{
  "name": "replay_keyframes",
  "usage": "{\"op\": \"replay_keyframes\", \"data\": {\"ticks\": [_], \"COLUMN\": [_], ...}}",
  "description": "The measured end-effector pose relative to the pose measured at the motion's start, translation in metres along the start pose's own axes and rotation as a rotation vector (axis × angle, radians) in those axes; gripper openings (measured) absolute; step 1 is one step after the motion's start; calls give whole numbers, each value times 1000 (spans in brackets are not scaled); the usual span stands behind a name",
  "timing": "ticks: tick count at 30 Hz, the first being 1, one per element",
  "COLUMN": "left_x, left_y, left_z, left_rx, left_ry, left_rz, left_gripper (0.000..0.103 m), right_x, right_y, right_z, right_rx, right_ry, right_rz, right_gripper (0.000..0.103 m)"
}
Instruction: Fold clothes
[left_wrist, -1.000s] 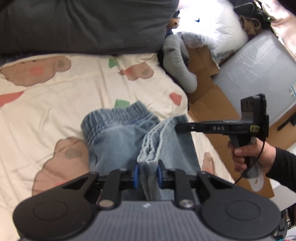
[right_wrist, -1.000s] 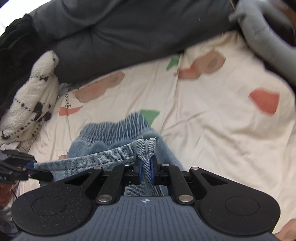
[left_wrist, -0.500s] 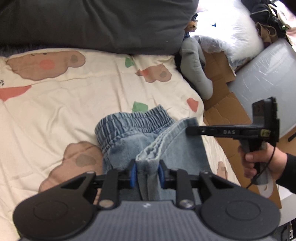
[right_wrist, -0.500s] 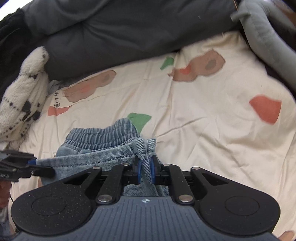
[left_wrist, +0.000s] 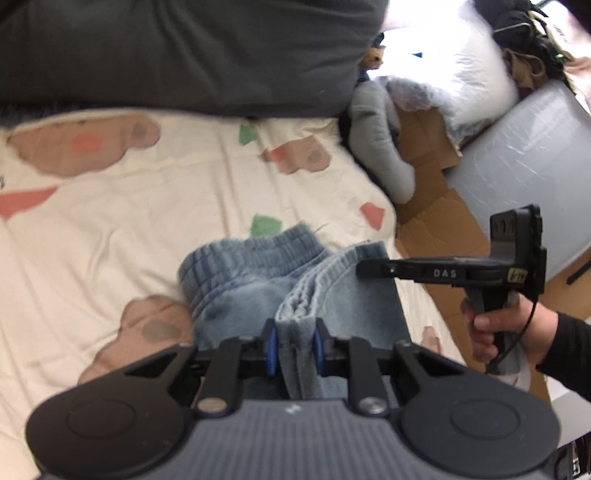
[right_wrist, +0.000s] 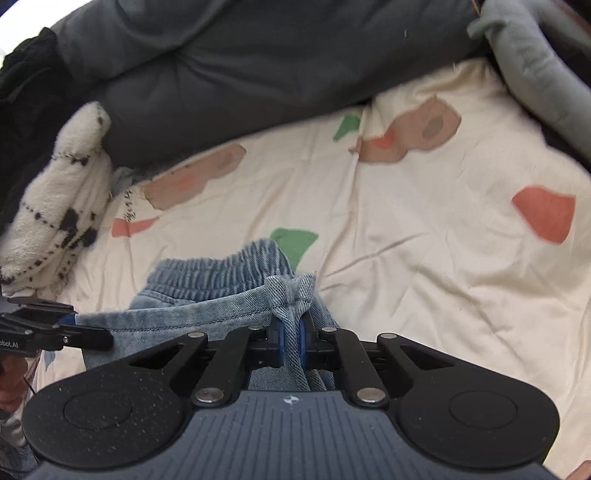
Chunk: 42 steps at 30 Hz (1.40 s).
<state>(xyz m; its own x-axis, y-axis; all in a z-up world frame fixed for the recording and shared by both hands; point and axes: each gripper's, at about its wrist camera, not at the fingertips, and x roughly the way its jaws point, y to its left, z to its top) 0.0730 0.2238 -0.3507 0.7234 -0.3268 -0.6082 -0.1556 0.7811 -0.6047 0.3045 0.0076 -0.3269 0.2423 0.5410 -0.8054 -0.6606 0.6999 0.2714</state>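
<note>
A: Tagging progress. Looking at what, and where?

B: Looking at light blue denim pants with a ribbed elastic waistband. Lying on the cream bedsheet with brown, red and green patches, short of the dark grey duvet and apart from it.

A: Gripping with which tongs?

B: Gripping with both. Clamping with the left gripper on one bunched corner of the hem end, having just been closing, cloth pinched between the blue pads. Clamping with the right gripper on the other corner, likewise having just been closing, nearly together, denim squeezed thin between.

A: Holding it how?

B: Holding the hem edge stretched between the two tools and raised off the sheet, on the side of the waistband away from the duvet. Leaving the waistband end lying on the sheet, nearer the duvet.

A: Judging how far along?

B: Judging roughly mid-fold. Looking already doubled lengthwise, going by the stacked layers at the hem, though guessing there. Probably bringing hem over to waistband, not yet laying it down.

A: Leaving what?

B: Leaving the laying of hem onto waistband toward the duvet, then letting go with both, flattening, maybe folding once more.

A: Seeing more clothes waiting?

B: Seeing a fluffy white throw with black marks against the duvet's left end in the right wrist view. Not telling whether laundry or bedding.
</note>
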Motion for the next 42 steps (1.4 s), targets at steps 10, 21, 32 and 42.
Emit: {"op": "replay_keyframes", "data": {"ticks": [10, 21, 32, 42], "left_x": [5, 28, 32, -17], "left_y": [-2, 8, 22, 2], "left_z": [32, 37, 29, 32], "left_rx": [6, 12, -16, 80], "left_ry": [-45, -27, -83, -216], "left_rz": [27, 79, 115, 95], "left_gripper": [20, 20, 32, 45], "right_x": [-31, 3, 25, -18], "right_y": [0, -4, -4, 17], "right_z": [29, 34, 31, 26], "right_rx": [-10, 1, 41, 65], "right_ry": [-82, -44, -43, -190], "right_rz": [-44, -113, -165, -231], "right_gripper": [6, 6, 12, 41]}}
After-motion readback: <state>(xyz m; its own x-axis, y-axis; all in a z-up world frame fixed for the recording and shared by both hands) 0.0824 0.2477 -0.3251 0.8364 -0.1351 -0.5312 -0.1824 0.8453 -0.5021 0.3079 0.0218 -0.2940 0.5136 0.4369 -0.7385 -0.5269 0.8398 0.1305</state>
